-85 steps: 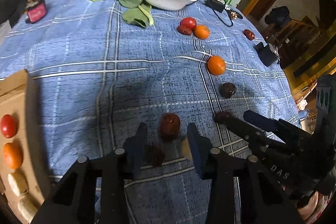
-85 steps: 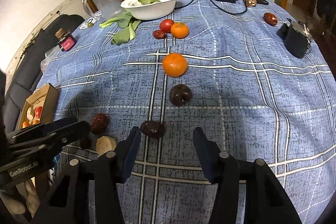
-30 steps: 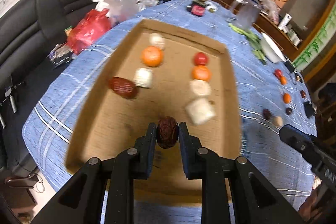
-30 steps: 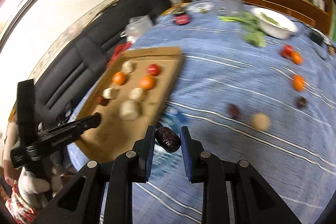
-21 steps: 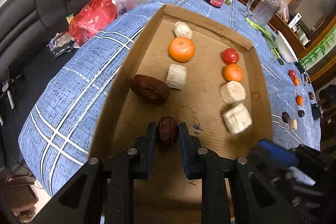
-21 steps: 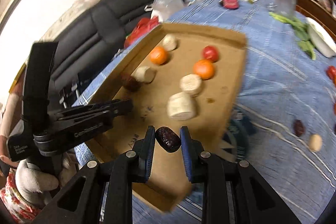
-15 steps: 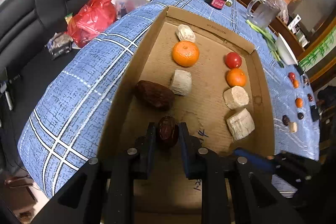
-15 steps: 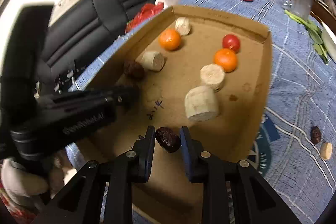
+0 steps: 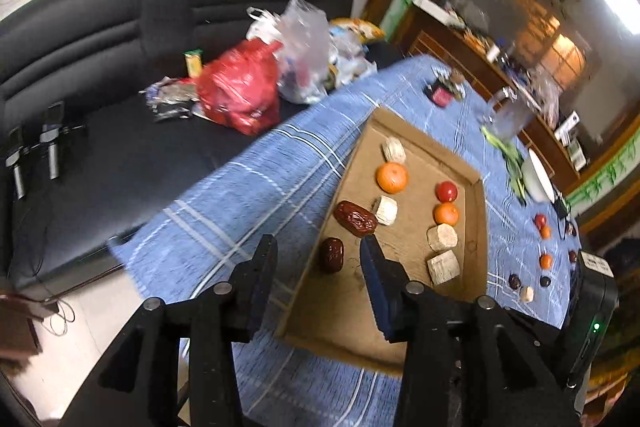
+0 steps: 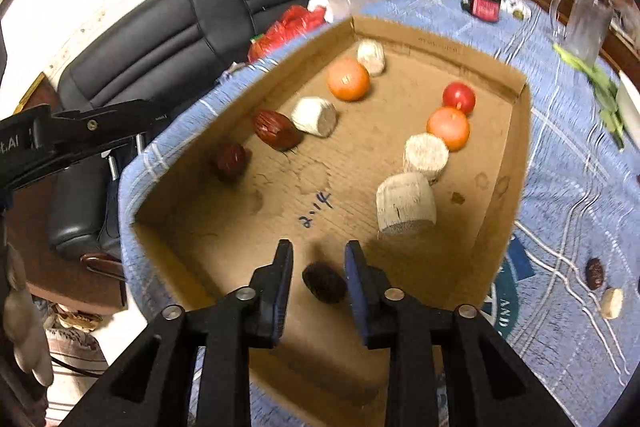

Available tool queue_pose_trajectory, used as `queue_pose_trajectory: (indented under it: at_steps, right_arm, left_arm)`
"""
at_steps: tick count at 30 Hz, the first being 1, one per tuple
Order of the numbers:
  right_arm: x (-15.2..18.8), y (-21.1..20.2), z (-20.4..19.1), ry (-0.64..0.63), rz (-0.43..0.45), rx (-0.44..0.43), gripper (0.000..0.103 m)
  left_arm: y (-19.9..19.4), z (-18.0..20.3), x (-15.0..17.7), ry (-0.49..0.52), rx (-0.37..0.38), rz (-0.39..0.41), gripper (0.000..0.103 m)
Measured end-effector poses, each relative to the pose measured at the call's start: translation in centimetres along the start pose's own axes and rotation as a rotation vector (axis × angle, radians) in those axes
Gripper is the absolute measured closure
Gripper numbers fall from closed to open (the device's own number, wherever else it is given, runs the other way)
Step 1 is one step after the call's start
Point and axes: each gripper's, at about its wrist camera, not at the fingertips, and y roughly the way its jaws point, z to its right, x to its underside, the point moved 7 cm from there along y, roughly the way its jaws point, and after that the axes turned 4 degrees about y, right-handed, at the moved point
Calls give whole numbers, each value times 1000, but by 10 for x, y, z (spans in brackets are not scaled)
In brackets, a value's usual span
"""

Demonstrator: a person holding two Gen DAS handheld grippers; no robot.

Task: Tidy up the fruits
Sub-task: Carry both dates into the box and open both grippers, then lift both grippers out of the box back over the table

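While two dark red dates are lying loose on the floor of the cardboard box, neither gripper is holding anything. The first date is sitting near the box's left wall, seen between the spread fingers of the left gripper, whose jaws are standing wide apart and well above it. In the right wrist view this same date is lying just beyond a longer, glossier date. The second date is resting on the box floor between the fingers of the right gripper; the jaws are parted with a gap showing on either side of the fruit, so they are not clamping it.

Further into the box, two rows of produce are lining up. The left row is showing the long date, a pale cut chunk, an orange and another pale chunk. The right row is showing a large pale chunk, a smaller one, a second orange and a red tomato.

The box is sitting on a blue checked tablecloth, where a few more fruits are lying scattered well apart from it. A black sofa with a red bag is standing beside the table.
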Motion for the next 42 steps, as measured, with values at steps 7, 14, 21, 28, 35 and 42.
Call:
queue_pose_trajectory:
  at_steps: [7,14,21,28,35,42]
  right_arm:
    - [19,-30,-19,-24,32,-42,59]
    - [38,-58,-25,-34,68,-62,49]
    - [53,-82,-15,-9,100,-56,49]
    - [66,-111,42,104,144,34,46]
    - [95,-139,130,328,172,165,38]
    - [126,-158,196,513,182,262,38]
  left_arm:
    - [-41,2,19,-39,-32,46,56]
    - [-73,19,32,-21,-43,90,48]
    - [-82,47,37,14,-29,99,48]
    - [-62,113,37,161,-37,102,39]
    - [-27,206,51,379,32,72,35]
    - [8,276,74,568,99,11,35]
